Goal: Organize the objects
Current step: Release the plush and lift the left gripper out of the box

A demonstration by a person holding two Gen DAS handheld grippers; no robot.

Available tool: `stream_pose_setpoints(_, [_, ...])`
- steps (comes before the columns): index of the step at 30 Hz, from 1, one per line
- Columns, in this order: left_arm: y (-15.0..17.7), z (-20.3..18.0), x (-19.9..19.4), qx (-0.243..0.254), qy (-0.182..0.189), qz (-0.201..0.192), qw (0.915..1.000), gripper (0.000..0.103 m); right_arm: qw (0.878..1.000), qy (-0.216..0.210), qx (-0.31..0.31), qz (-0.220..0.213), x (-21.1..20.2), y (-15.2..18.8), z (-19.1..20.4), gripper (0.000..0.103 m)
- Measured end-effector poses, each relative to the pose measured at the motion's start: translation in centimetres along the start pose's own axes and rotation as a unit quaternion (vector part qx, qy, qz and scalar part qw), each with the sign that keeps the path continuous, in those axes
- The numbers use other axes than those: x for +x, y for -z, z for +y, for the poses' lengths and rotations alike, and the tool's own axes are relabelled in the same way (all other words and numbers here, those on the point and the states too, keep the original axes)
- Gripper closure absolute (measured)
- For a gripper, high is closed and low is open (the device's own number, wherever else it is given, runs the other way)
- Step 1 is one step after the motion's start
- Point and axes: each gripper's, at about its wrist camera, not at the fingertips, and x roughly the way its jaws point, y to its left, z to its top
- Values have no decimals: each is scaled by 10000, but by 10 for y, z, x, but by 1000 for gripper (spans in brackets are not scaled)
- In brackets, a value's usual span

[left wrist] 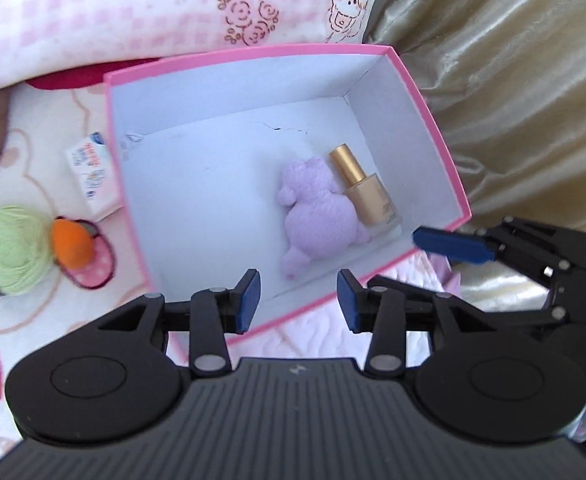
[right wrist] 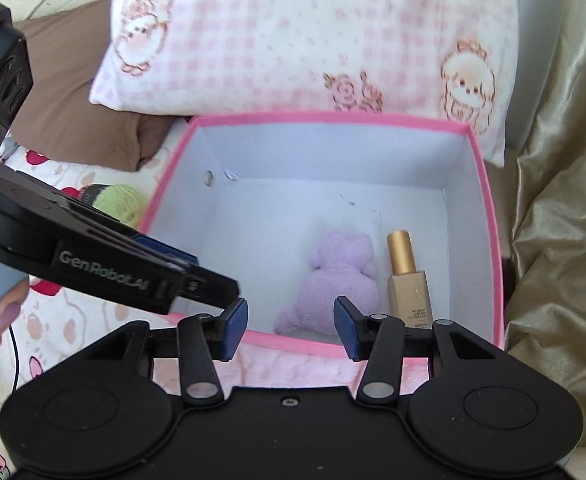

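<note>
A pink box [left wrist: 433,120] with a white inside stands open on the bed; it also shows in the right wrist view [right wrist: 489,208]. In it lie a purple plush toy [left wrist: 317,208] [right wrist: 341,276] and a gold foundation bottle [left wrist: 367,188] [right wrist: 407,280], side by side near the right wall. My left gripper [left wrist: 299,300] is open and empty over the box's near edge. My right gripper [right wrist: 291,328] is open and empty at the near rim; it shows at the right in the left wrist view [left wrist: 453,246].
Left of the box lie a green yarn ball [left wrist: 13,250] [right wrist: 119,200], an orange ball [left wrist: 71,246] on a pink pouch [left wrist: 97,268], and a small white carton [left wrist: 93,176]. A pink checked pillow [right wrist: 313,32] lies behind. Gold curtain [left wrist: 513,80] hangs on the right.
</note>
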Motion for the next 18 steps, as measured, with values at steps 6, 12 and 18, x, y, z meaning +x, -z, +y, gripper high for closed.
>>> stream_pose_setpoints(6, [30,15,-74,278,-414,-245,9985,53,9988,-112,-363,-299,-41,2,38,38])
stream_pose_setpoints(12, [62,41,-129,142,-762,-325,9965,53,9956,-456,-673,-470,-63,13,80,35])
stream_pose_setpoints(18, [92,70,-182,-23,-965,-489,9941,49,9891,-743,-1136,-578,-76,24,126,32])
